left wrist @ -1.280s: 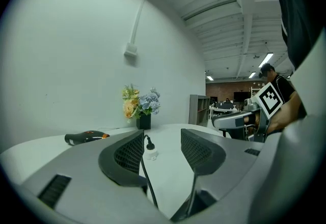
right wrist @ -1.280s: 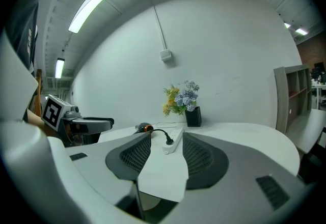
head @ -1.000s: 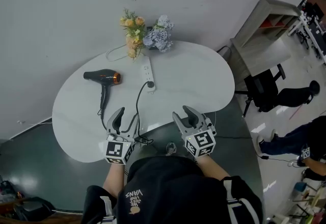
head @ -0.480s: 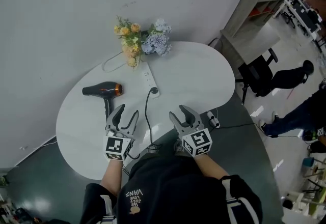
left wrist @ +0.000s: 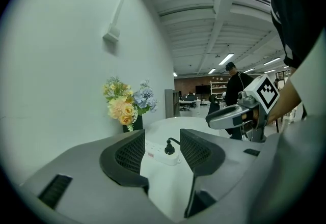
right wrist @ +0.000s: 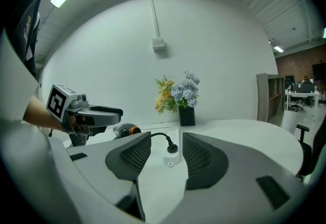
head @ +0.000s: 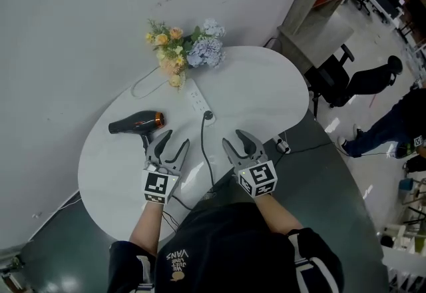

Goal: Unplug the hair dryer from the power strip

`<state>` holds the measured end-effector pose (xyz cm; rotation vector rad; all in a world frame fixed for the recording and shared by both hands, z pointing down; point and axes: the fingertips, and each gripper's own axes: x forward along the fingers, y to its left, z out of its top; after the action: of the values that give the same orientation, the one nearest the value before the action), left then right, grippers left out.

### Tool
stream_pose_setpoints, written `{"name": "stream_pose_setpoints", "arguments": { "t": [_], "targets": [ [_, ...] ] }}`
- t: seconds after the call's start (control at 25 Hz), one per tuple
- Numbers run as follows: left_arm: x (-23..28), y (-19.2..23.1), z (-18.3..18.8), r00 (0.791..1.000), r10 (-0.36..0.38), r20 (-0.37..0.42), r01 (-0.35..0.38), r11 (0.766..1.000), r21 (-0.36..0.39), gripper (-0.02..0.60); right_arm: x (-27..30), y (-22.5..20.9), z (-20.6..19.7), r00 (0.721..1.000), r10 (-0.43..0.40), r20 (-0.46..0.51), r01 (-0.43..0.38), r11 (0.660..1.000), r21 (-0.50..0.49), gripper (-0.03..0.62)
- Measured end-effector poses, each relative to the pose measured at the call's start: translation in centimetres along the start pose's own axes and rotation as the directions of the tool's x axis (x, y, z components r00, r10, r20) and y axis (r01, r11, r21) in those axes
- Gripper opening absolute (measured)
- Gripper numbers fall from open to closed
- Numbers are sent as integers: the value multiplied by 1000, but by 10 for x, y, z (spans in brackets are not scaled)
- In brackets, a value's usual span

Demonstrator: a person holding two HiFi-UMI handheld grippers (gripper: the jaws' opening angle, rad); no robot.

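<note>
A black hair dryer [head: 135, 124] with an orange ring lies on the white table [head: 259, 95], left of centre. Its black cord [head: 205, 145] runs to a black plug [head: 208, 115] seated in the near end of a white power strip [head: 200, 102]. The plug [left wrist: 169, 147] and strip [left wrist: 162, 156] show between the left jaws, and the plug [right wrist: 172, 147] stands in the strip [right wrist: 172, 155] ahead of the right jaws. My left gripper [head: 168, 146] hovers open just right of the dryer's handle. My right gripper [head: 239, 146] is open near the table's front edge, right of the cord.
A bouquet of yellow and blue flowers [head: 183, 50] in a dark vase stands at the table's far edge by the wall. A black office chair [head: 331, 82] and a wooden shelf unit [head: 319, 8] stand to the right. A person's legs [head: 386, 126] show at far right.
Both grippers have moved forward over the table toward the strip and plug. The head view has shifted, so the table sits differently in frame. Nothing has been grasped.
</note>
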<state>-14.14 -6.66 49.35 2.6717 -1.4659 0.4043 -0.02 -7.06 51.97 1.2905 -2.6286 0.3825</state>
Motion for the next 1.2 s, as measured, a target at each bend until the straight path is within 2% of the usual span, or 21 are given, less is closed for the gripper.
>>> {"name": "stream_pose_setpoints", "arguments": {
  "t": [0.12, 0.28, 0.44, 0.56, 0.76, 1.2],
  "targets": [
    [7, 2, -8, 1000, -22, -7, 22, 1000, 20, 210, 10, 2, -4, 1000, -9, -11, 9, 1000, -11, 176],
    [17, 5, -19, 999, -29, -30, 30, 998, 50, 150, 21, 0, -8, 1000, -4, -25, 4, 1000, -14, 176],
    [30, 8, -30, 998, -18, -59, 22, 997, 76, 101, 34, -3, -15, 998, 24, -56, -26, 999, -31, 176],
    [42, 11, -39, 996, -15, -92, 24, 995, 100, 94, 44, -6, -20, 996, 47, -75, -50, 998, -34, 176],
    [66, 10, -50, 991, -28, -134, 46, 990, 133, 41, 56, -13, -27, 992, 78, -100, -82, 996, -37, 176],
    [110, 9, -69, 977, -64, -203, 101, 979, 178, 26, 81, -19, -35, 981, 144, -128, -153, 986, -67, 176]
  ]
}}
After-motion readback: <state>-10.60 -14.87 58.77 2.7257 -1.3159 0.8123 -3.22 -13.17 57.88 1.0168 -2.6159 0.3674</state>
